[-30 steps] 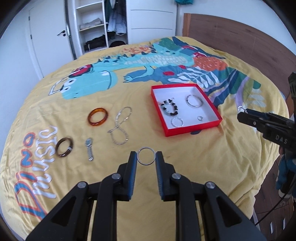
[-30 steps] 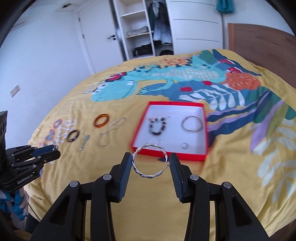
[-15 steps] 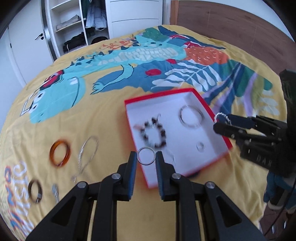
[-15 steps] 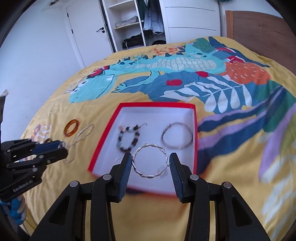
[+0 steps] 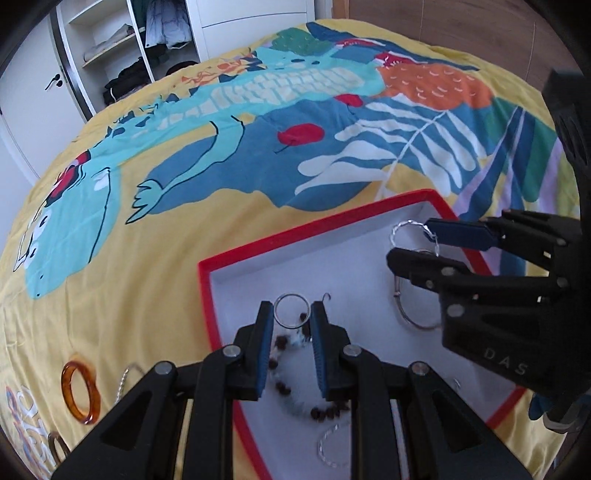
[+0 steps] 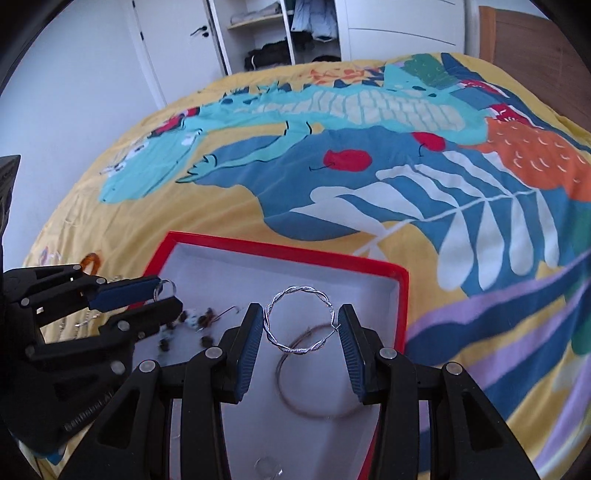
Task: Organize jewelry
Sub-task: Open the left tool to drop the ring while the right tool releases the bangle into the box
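Item: small ring point(image 5: 291, 311), pinched in my left claw point(image 5: 292, 314); twisted hoop point(image 6: 300, 320), pinched in right claw point(image 6: 301, 325). Both frame-centre over red tray point(image 5: 205, 284). I release low, probably clear of beaded bracelet point(image 5: 295, 373).

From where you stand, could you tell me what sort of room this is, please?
Most likely a bedroom. The work surface is a bed under a yellow dinosaur-print cover, with a wooden headboard at its far end, and an open wardrobe with hanging and folded clothes stands beside a white door.
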A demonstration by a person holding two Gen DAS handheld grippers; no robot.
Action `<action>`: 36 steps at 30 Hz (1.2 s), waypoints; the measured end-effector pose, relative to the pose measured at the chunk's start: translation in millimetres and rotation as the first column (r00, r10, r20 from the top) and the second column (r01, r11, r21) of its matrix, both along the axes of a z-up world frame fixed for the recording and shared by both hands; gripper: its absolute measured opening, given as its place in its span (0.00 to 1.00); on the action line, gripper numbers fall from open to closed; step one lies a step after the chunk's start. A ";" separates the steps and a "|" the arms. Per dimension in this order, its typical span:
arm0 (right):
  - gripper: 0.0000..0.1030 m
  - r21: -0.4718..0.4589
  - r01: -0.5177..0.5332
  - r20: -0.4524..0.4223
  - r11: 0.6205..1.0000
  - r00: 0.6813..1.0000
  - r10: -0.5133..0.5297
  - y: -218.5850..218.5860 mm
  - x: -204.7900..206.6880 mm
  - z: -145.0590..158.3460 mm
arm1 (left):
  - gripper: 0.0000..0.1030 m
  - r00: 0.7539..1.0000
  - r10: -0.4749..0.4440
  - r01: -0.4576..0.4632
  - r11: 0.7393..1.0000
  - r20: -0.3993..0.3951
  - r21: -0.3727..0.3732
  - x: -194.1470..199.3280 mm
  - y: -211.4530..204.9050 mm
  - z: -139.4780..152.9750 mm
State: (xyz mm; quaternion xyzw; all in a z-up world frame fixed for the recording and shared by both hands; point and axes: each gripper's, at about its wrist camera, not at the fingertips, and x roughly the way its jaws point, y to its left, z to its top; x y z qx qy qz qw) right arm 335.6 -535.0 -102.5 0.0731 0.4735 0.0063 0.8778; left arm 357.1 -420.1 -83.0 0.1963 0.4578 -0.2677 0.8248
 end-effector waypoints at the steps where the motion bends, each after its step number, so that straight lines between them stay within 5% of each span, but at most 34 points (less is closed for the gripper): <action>1: 0.40 -0.003 -0.003 -0.007 1.000 1.000 0.003 -0.7 3.2 -2.3 | 0.18 1.000 0.002 -0.002 1.000 0.000 0.005 2.0 -1.7 -2.4; 23: 0.41 -0.109 -0.040 -0.094 0.993 0.995 0.030 8.2 22.6 -33.5 | 0.19 0.996 0.068 -0.067 0.998 -0.053 0.014 23.6 4.3 -34.3; 36: 0.44 -0.122 0.008 -0.045 0.992 0.999 -0.014 1.7 4.2 -7.2 | 0.21 0.998 0.049 -0.049 0.999 -0.043 0.000 16.2 7.8 -21.1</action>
